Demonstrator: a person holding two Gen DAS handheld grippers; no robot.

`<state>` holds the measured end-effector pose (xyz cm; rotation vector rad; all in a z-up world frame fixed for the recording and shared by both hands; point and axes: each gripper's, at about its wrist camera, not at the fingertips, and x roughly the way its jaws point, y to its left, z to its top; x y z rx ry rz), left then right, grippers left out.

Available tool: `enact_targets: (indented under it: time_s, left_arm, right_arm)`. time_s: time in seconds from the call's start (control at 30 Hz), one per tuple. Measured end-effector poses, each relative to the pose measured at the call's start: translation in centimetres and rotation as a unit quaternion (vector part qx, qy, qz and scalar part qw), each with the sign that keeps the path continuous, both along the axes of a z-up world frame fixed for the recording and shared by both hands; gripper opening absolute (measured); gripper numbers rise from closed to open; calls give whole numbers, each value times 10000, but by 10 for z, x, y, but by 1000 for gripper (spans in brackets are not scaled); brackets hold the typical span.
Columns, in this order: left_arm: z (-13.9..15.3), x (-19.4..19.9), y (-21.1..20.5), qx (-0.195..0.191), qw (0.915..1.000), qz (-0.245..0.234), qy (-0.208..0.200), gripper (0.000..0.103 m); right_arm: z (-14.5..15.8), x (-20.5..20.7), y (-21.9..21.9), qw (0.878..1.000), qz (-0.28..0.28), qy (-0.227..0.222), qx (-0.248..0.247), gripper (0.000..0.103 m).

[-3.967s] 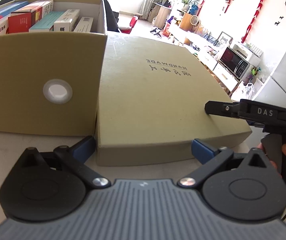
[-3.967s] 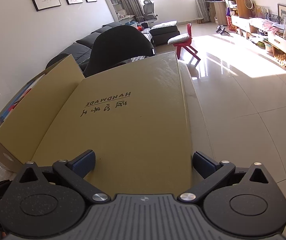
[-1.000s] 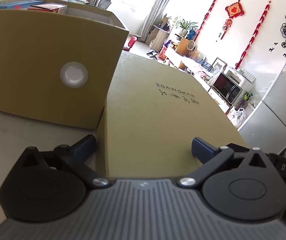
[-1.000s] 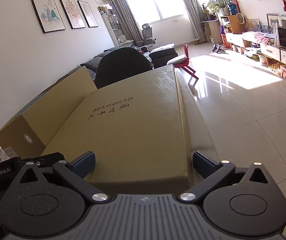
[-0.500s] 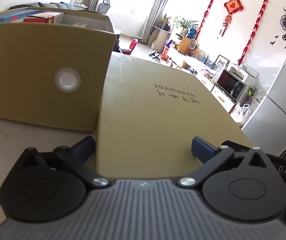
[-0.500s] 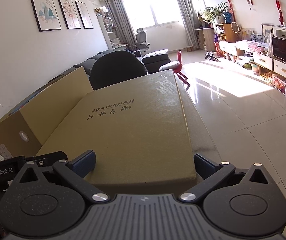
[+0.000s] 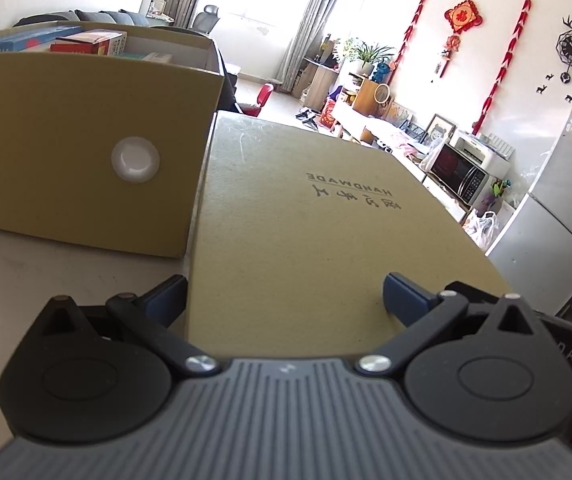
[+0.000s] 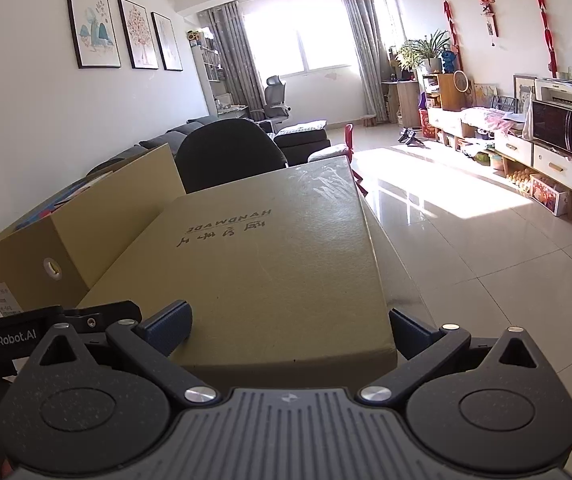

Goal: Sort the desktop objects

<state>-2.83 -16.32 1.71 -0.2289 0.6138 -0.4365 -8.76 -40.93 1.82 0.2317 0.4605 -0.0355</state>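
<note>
We note one flat tan lid (image 7: 306, 232), stamped "HANDWADE" above a line of characters, lying on the table (image 7: 45, 264) just right of one open cardboard box (image 7: 77, 152) that holds several packaged items; the box front has a round hole. Two grippers are present. The left gripper (image 7: 283, 298) and the right gripper (image 8: 290, 326) each stand with jaws spread wide at the lid's near edge, clamping nothing. The lid's right side reaches the table edge, with open tiled floor (image 8: 466, 240) beyond.
</note>
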Motion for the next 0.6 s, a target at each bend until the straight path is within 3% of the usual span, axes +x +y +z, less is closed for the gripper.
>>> enact_targets:
  time_s: [0.6]
  left_arm:
    - [4,-3,10,-41,9999,-109,-106,103]
  right_arm:
    - [7,-16,0,9994,-208,-253,-71,103]
